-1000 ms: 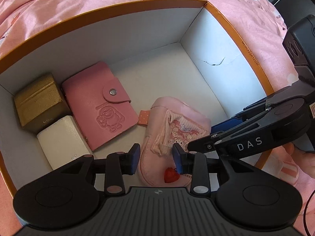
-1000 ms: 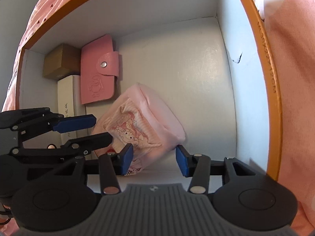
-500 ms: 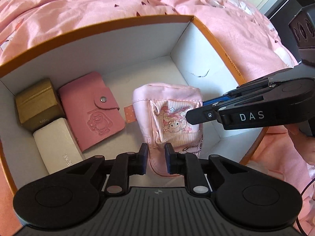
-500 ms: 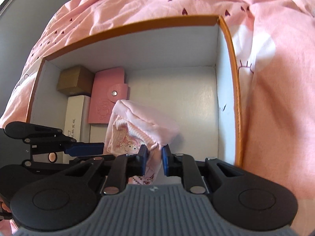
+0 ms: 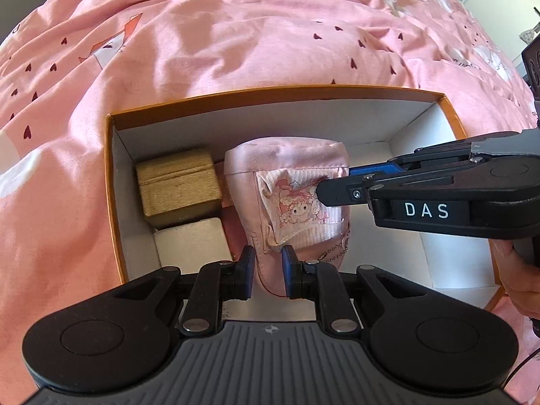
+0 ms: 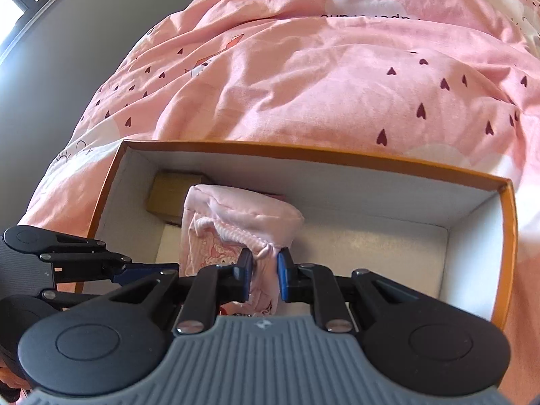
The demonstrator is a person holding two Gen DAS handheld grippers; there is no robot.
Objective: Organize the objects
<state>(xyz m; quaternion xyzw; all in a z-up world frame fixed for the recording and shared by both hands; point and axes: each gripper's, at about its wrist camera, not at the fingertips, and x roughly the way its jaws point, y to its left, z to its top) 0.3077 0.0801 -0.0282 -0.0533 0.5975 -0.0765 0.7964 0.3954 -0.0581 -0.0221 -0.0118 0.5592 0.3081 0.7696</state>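
Observation:
A soft pink pouch (image 5: 290, 182) with a cartoon print stands upright inside an orange-rimmed white box (image 5: 276, 92). My left gripper (image 5: 266, 271) is shut on the pouch's near bottom edge. My right gripper (image 6: 264, 271) is shut on the pouch's gathered right edge; it also shows in the left wrist view (image 5: 337, 182) coming in from the right. The pouch (image 6: 236, 216) and box (image 6: 303, 150) also show in the right wrist view. A small chain hangs from the pouch.
A gold box (image 5: 179, 182) and a white box (image 5: 192, 239) sit at the box's left side, with a pink wallet mostly hidden behind the pouch. A pink heart-print bedspread (image 5: 236, 40) surrounds the box. White box floor (image 6: 371, 246) lies right of the pouch.
Both grippers closed on the pouch and raised it from lying flat to upright. Both cameras pulled back and up, so more bedspread shows.

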